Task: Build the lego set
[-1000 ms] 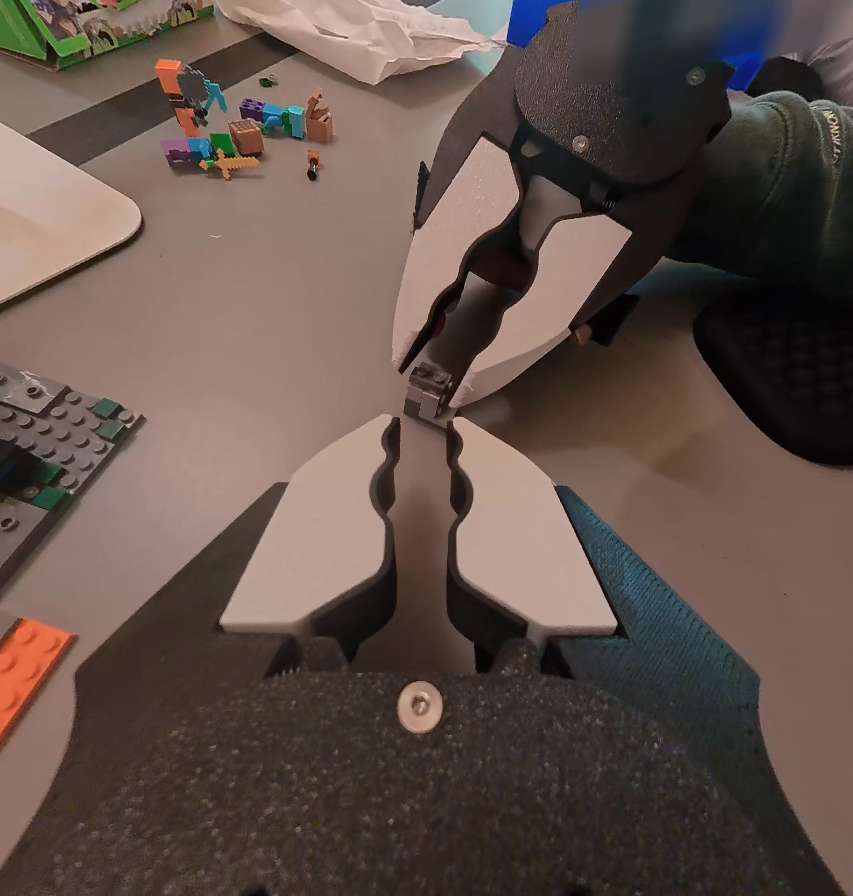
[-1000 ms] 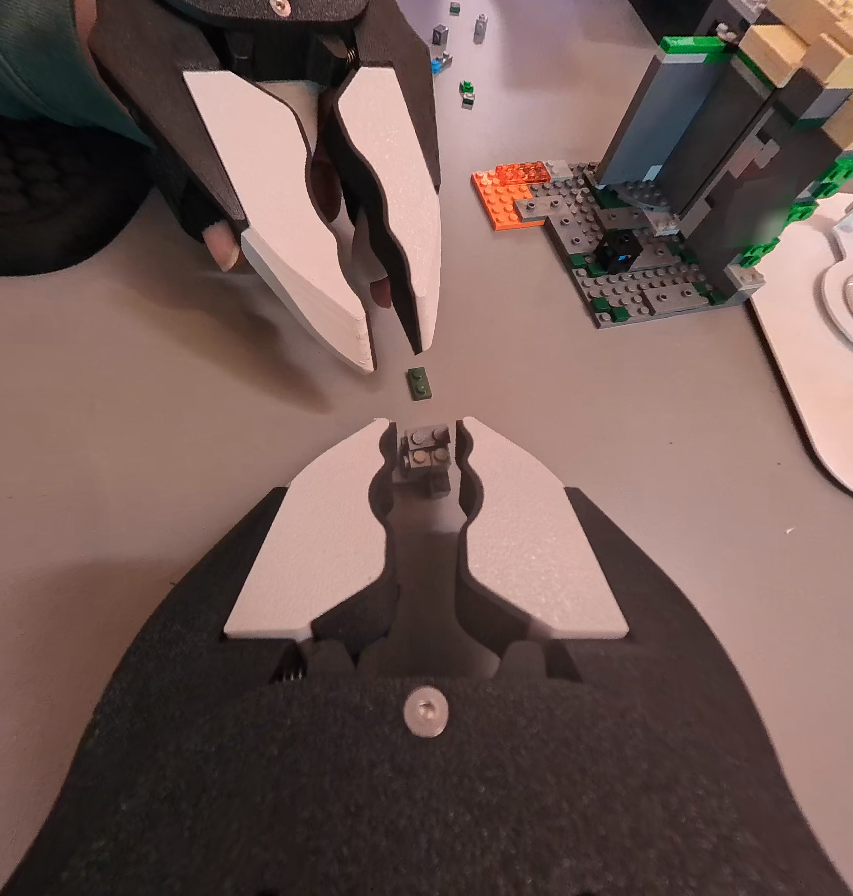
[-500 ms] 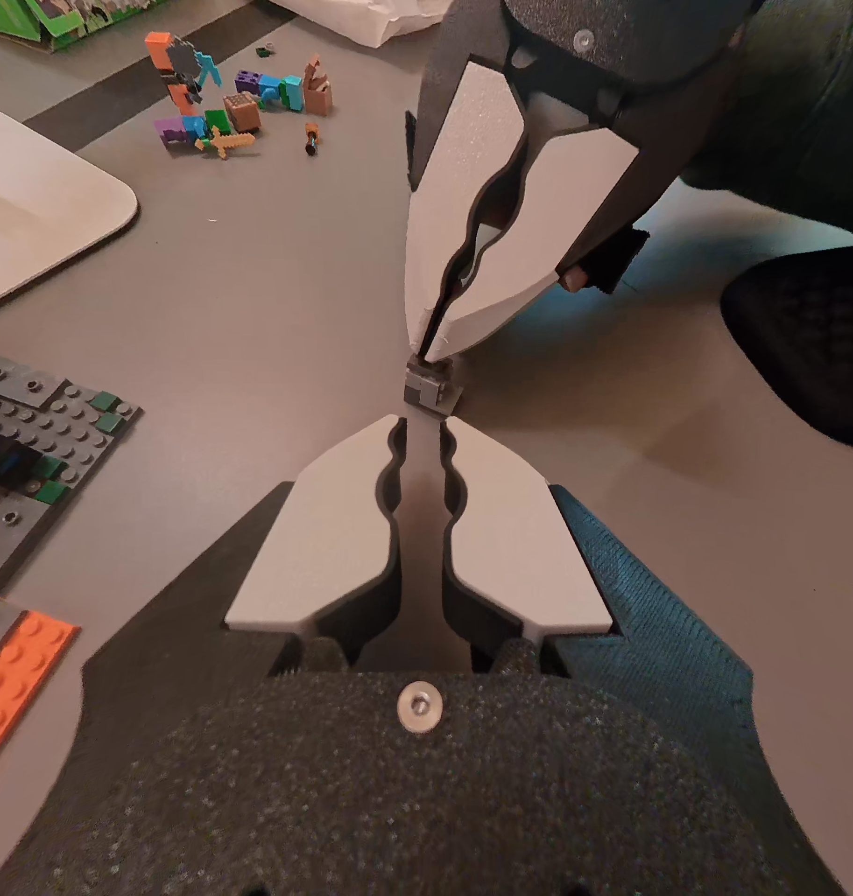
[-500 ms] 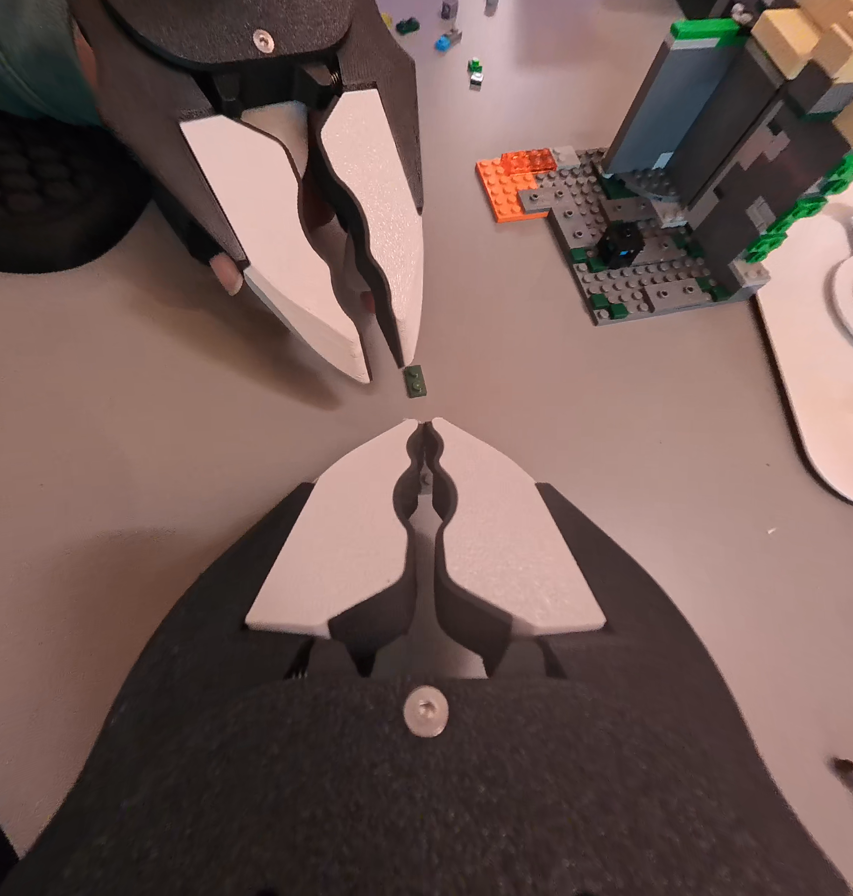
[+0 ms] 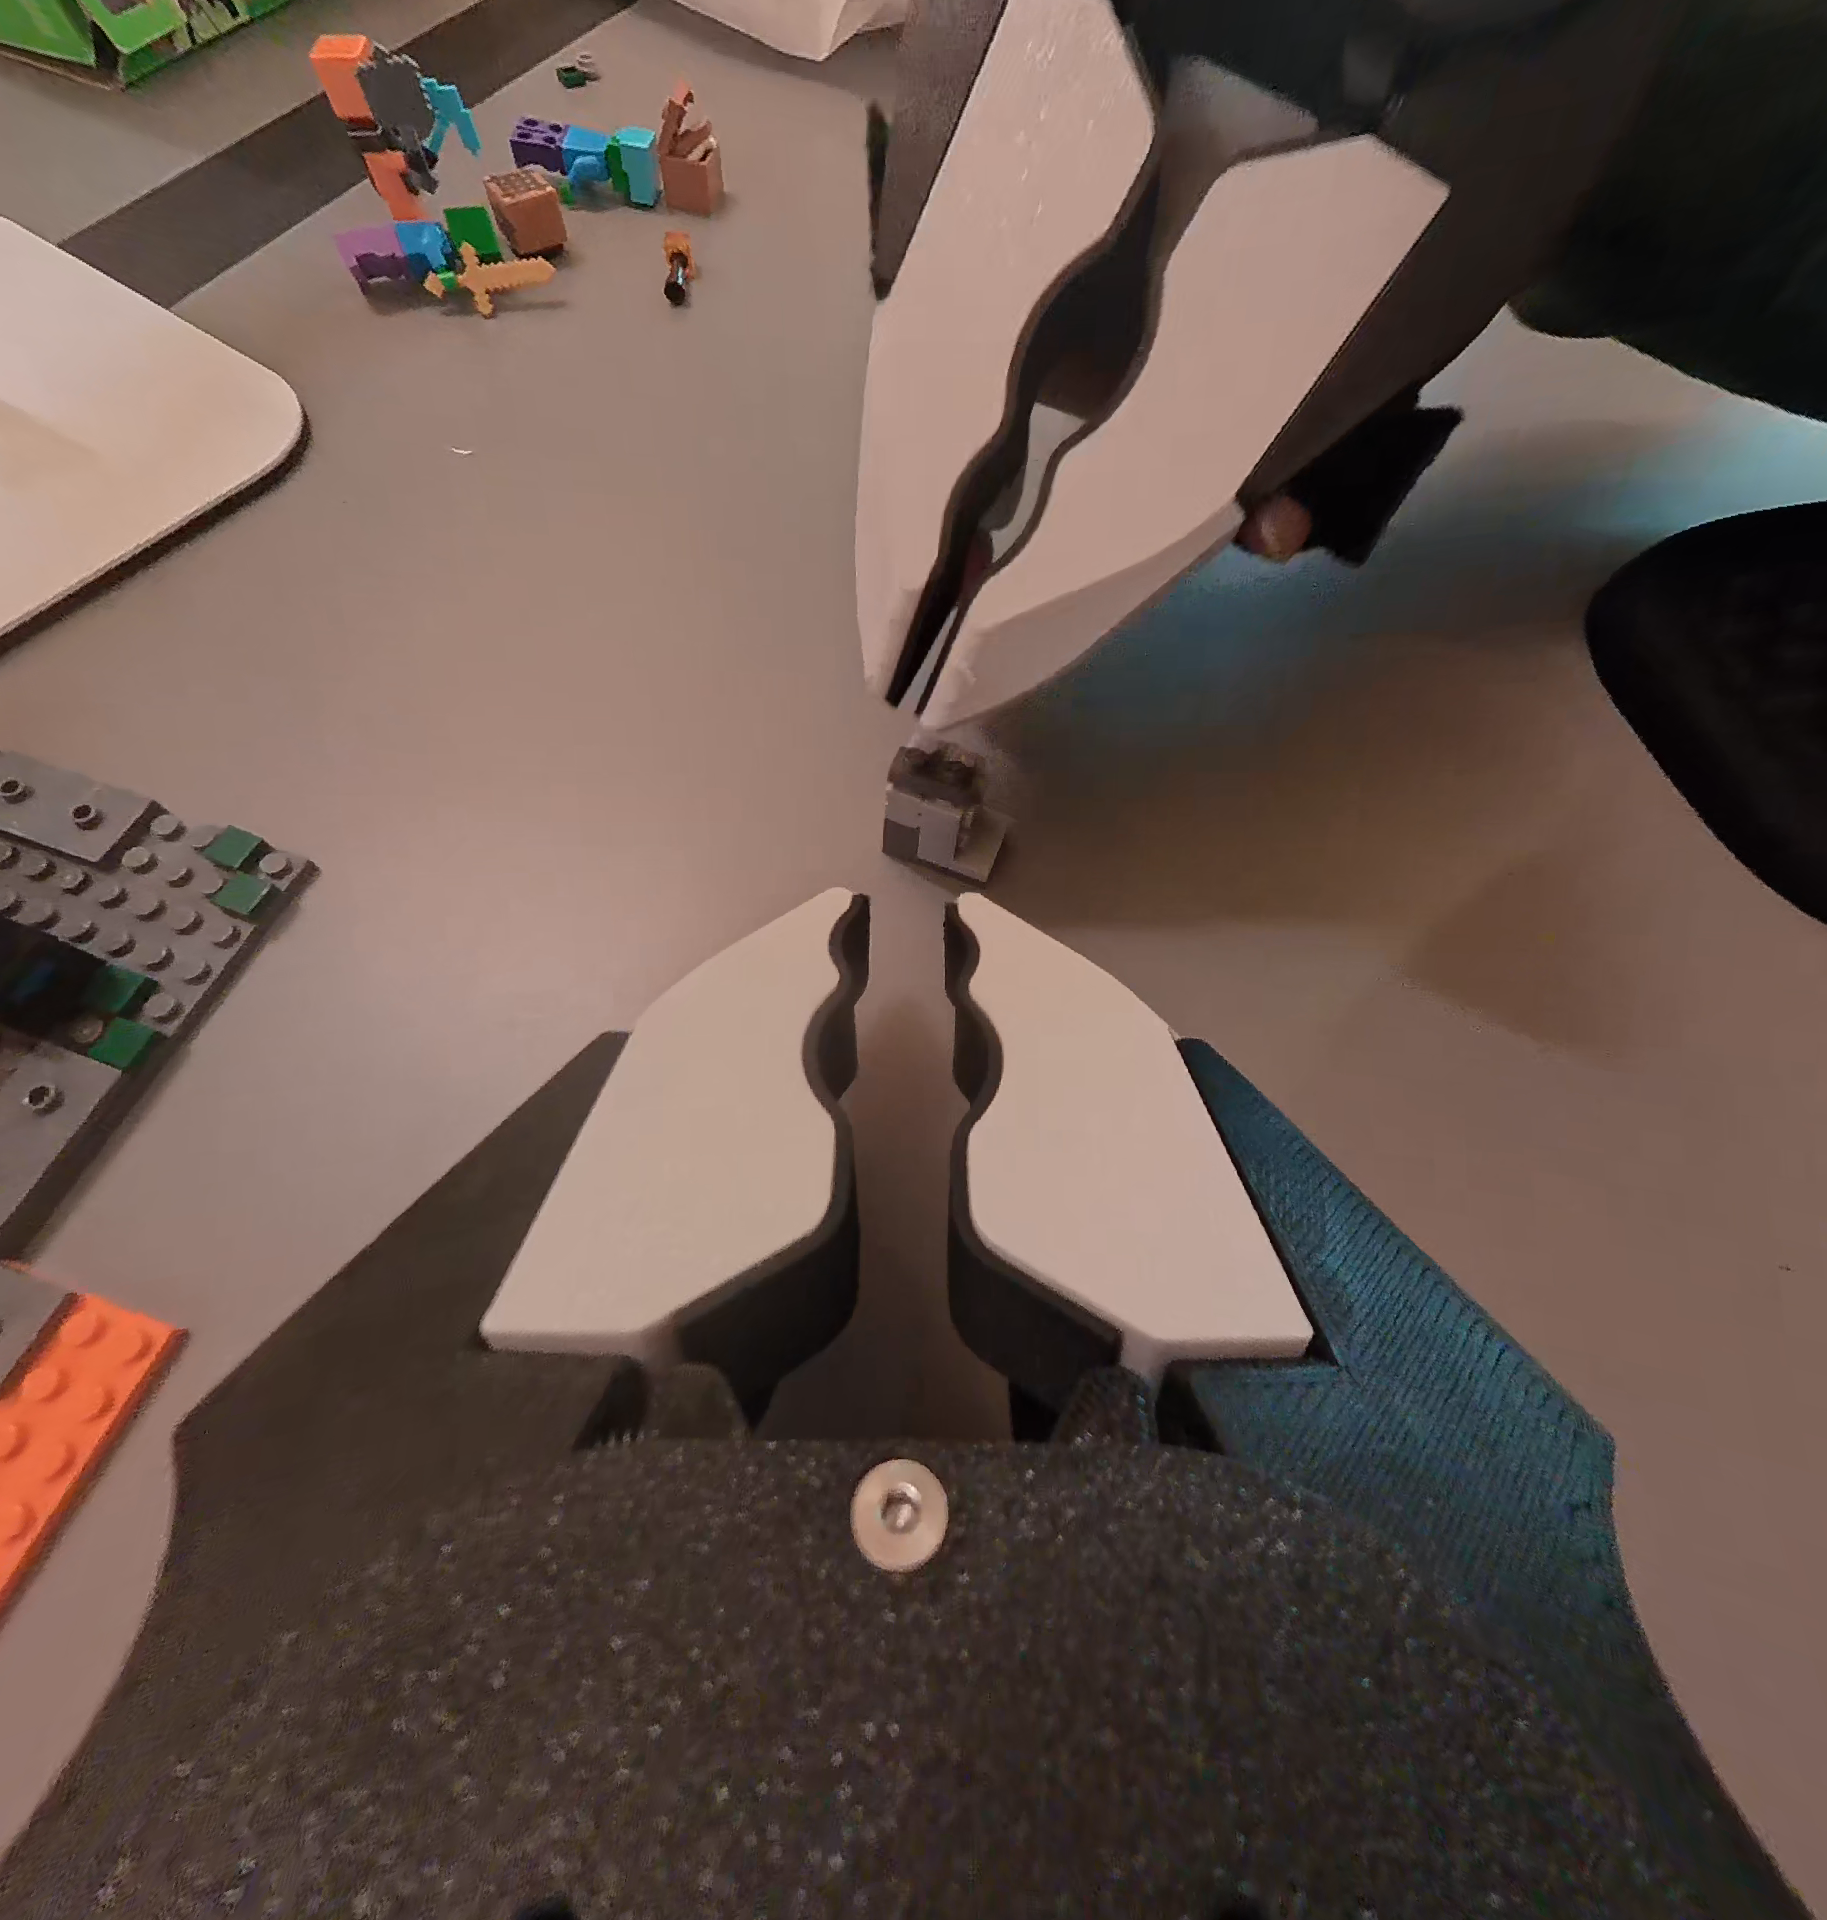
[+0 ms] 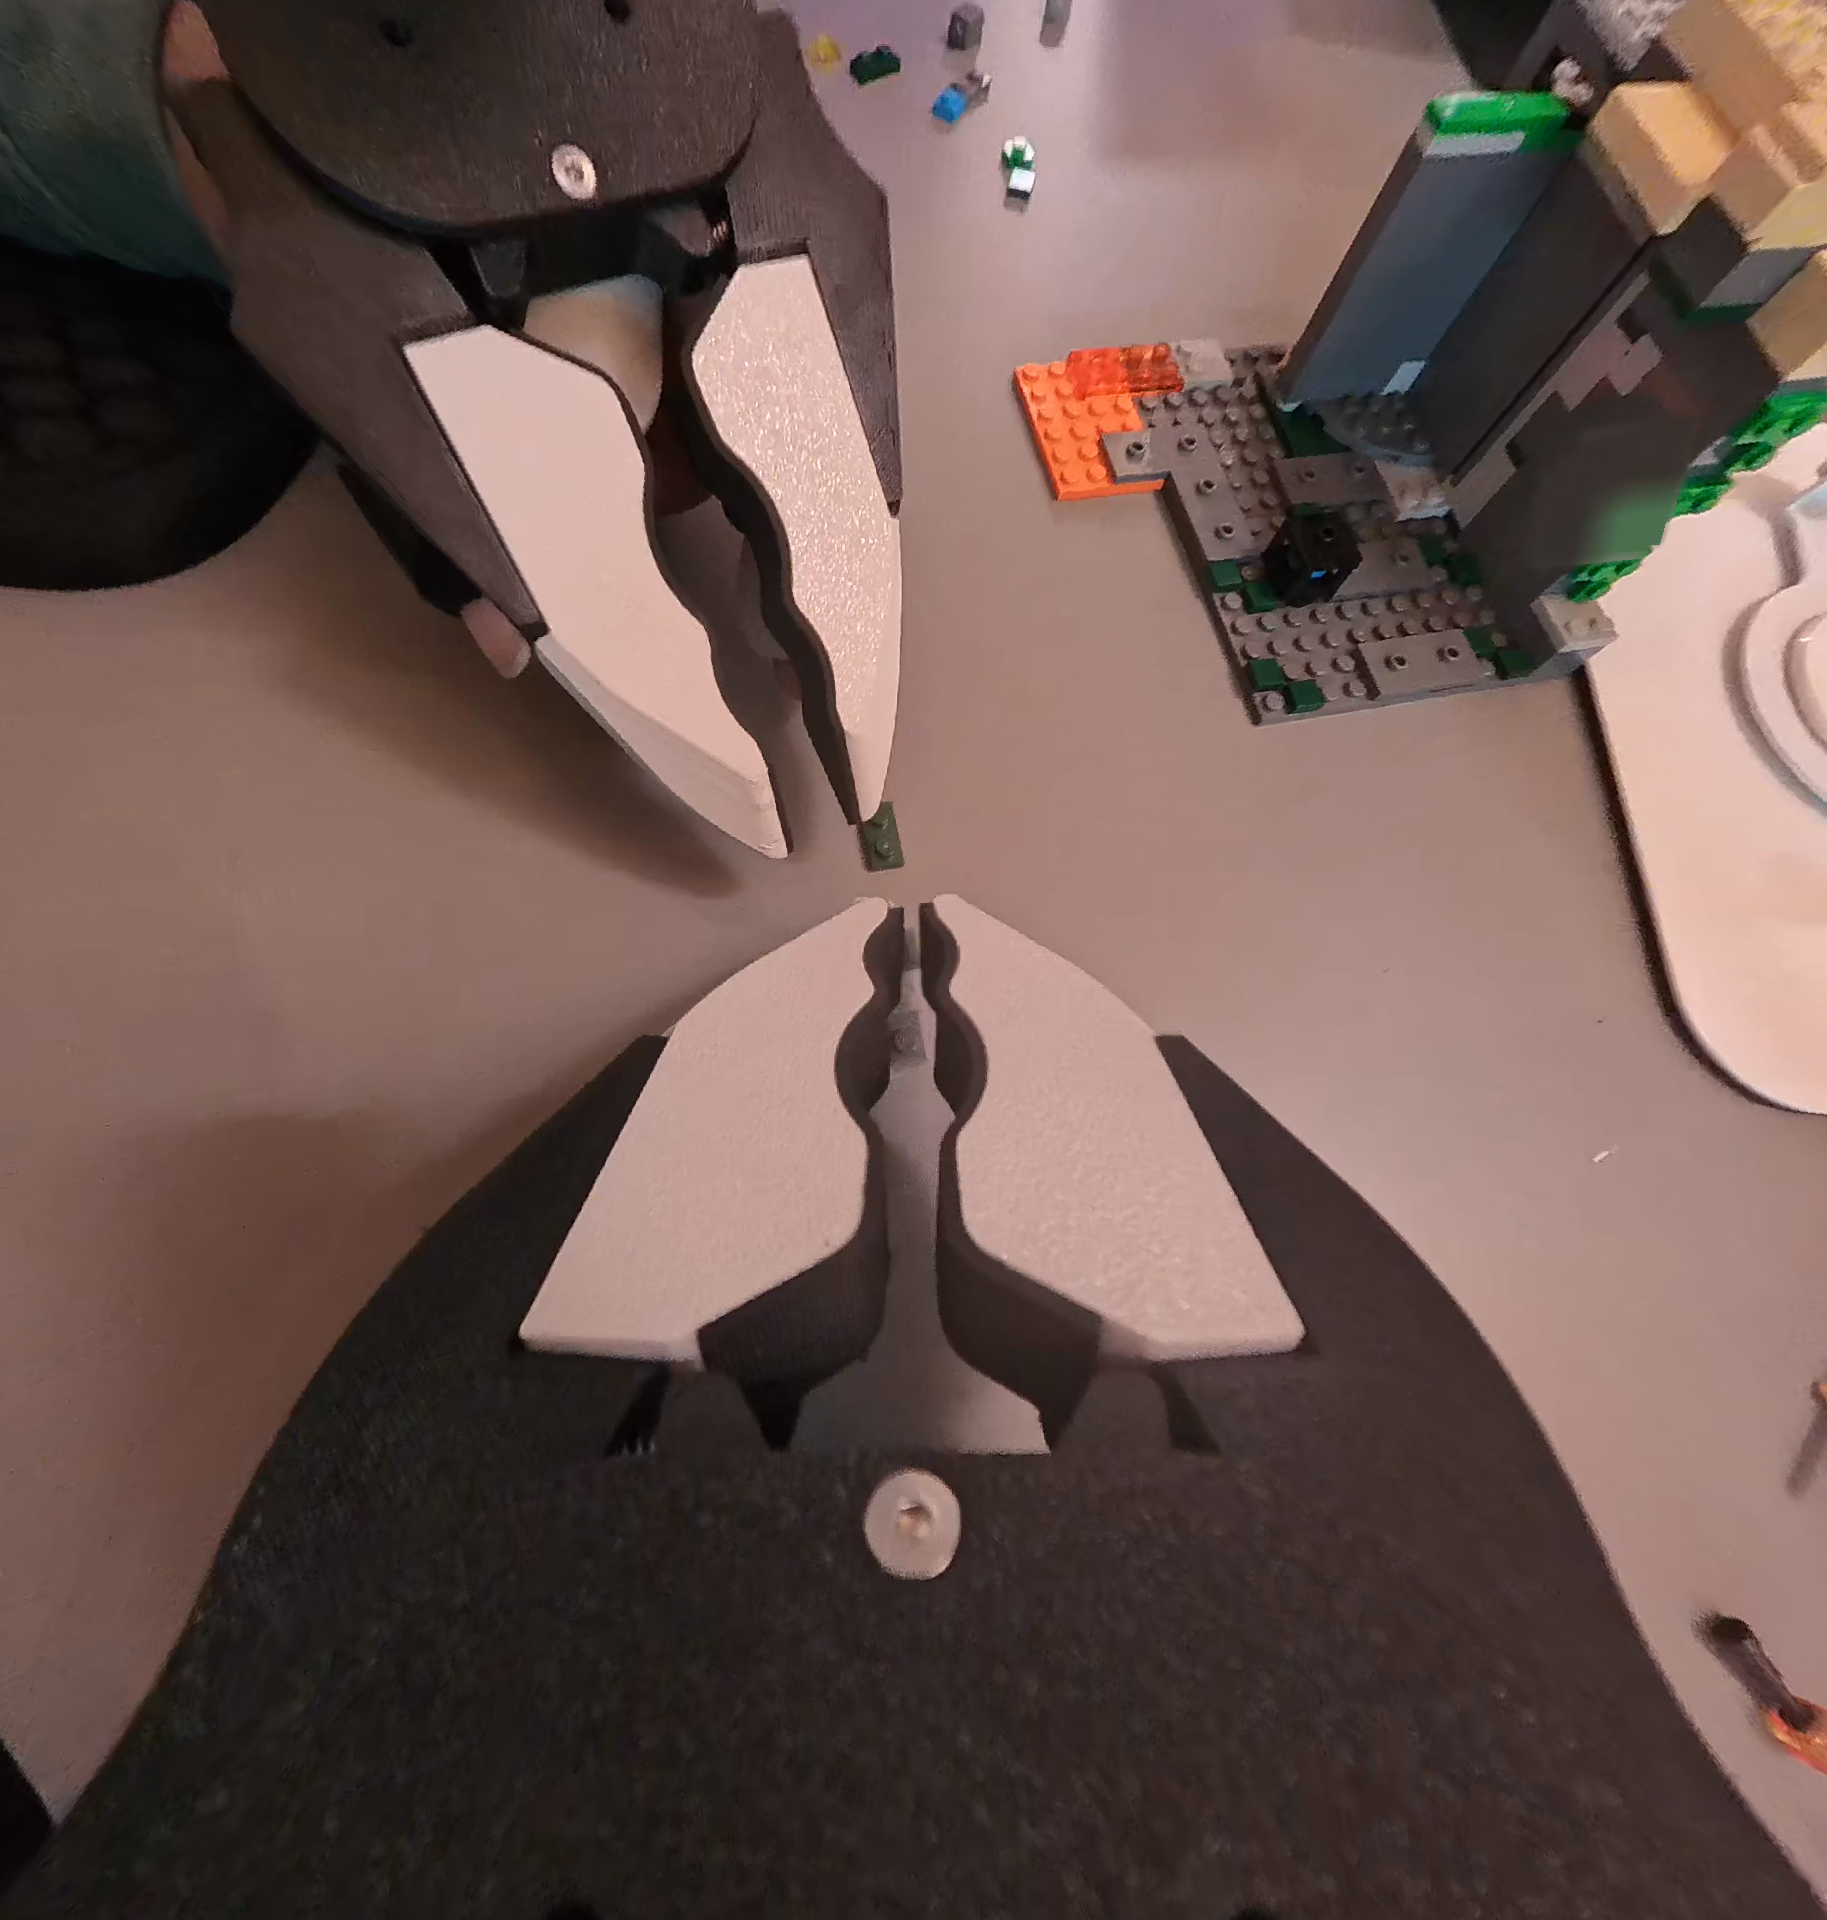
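Observation:
A small grey lego assembly (image 5: pixel 935 821) stands on the grey table between the two grippers. My right gripper (image 5: pixel 919 707) is shut and empty, with its tips just above and behind the assembly. In the right wrist view (image 6: pixel 911 909) a sliver of the grey assembly (image 6: pixel 907 1029) shows through the slit between the fingers. My left gripper (image 5: pixel 904 904) is open by a narrow gap and empty, just short of the assembly. In the right wrist view the left gripper (image 6: pixel 826 831) has one fingertip beside a tiny dark green plate (image 6: pixel 881 840) that lies flat on the table.
The partly built grey baseplate (image 6: pixel 1356 644) with an orange plate (image 6: pixel 1075 426) and a tall tower (image 6: pixel 1511 312) stands right of centre; its corner (image 5: pixel 109 914) shows at the left. A white board (image 6: pixel 1771 831) lies beyond it. Loose colourful pieces (image 5: pixel 514 197) lie far back. A black mesh pad (image 5: pixel 1740 727) lies to the right. Both grippers' tips are close together, under 4 cm apart.
My right gripper, open around the grey assembly a second ago, has shut and risen just above it. My left gripper has narrowed slightly and its fingertip has come up to the green plate.

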The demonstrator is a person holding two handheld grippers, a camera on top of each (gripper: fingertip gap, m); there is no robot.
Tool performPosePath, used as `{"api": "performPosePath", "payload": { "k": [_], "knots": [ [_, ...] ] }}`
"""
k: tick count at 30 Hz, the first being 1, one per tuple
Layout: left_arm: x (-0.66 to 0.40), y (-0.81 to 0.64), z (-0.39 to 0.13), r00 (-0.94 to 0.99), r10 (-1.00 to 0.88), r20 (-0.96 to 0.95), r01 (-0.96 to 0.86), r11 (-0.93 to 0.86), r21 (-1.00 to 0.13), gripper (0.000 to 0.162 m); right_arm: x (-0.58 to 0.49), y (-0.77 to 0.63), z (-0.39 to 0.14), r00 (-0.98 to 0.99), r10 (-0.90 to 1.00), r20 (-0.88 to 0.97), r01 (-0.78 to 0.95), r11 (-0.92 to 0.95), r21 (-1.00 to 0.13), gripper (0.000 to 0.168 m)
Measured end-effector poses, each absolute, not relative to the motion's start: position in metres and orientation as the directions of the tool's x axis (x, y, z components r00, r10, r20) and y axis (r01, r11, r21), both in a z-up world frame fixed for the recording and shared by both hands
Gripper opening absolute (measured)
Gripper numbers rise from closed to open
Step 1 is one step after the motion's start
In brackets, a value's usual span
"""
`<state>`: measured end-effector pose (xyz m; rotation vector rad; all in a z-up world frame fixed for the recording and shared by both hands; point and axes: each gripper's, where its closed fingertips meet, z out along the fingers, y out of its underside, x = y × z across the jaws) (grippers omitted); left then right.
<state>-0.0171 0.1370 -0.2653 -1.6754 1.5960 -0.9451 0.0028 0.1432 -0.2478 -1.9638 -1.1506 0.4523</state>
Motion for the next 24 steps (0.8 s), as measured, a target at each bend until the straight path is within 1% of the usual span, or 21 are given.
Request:
{"api": "performPosePath", "payload": {
  "k": [3, 7, 11, 15, 18, 21, 24],
  "knots": [
    [-0.020, 0.144, -0.268, 0.029, -0.998, 0.047, -0.562, -0.055, -0.825, 0.014, 0.008, 0.140, -0.245, 0.533, 0.843, 0.073, 0.543, -0.275, -0.793, 0.007],
    [-0.027, 0.155, -0.276, 0.047, -0.999, 0.012, -0.607, -0.038, -0.794, 0.017, 0.015, 0.131, -0.257, 0.523, 0.850, 0.059, 0.564, -0.293, -0.772, 0.016],
    [-0.027, 0.160, -0.274, 0.053, -0.998, 0.013, -0.603, -0.043, -0.797, 0.017, 0.013, 0.128, -0.269, 0.502, 0.863, 0.054, 0.589, -0.295, -0.753, 0.022],
    [-0.027, 0.155, -0.272, 0.038, -0.999, 0.012, -0.593, -0.032, -0.804, 0.017, 0.008, 0.132, -0.274, 0.467, 0.882, 0.059, 0.618, -0.278, -0.735, 0.023],
    [-0.026, 0.149, -0.268, 0.013, -1.000, 0.028, -0.576, -0.031, -0.817, 0.017, 0.004, 0.134, -0.275, 0.436, 0.898, 0.056, 0.626, -0.259, -0.735, 0.018],
    [-0.026, 0.140, -0.262, -0.011, -0.994, 0.111, -0.554, -0.086, -0.828, 0.020, 0.002, 0.133, -0.273, 0.418, 0.906, 0.066, 0.631, -0.237, -0.739, 0.018],
    [-0.022, 0.129, -0.248, -0.028, -0.957, 0.288, -0.504, -0.235, -0.831, 0.026, 0.000, 0.130, -0.264, 0.423, 0.900, 0.104, 0.620, -0.204, -0.758, 0.018]
  ]
}}
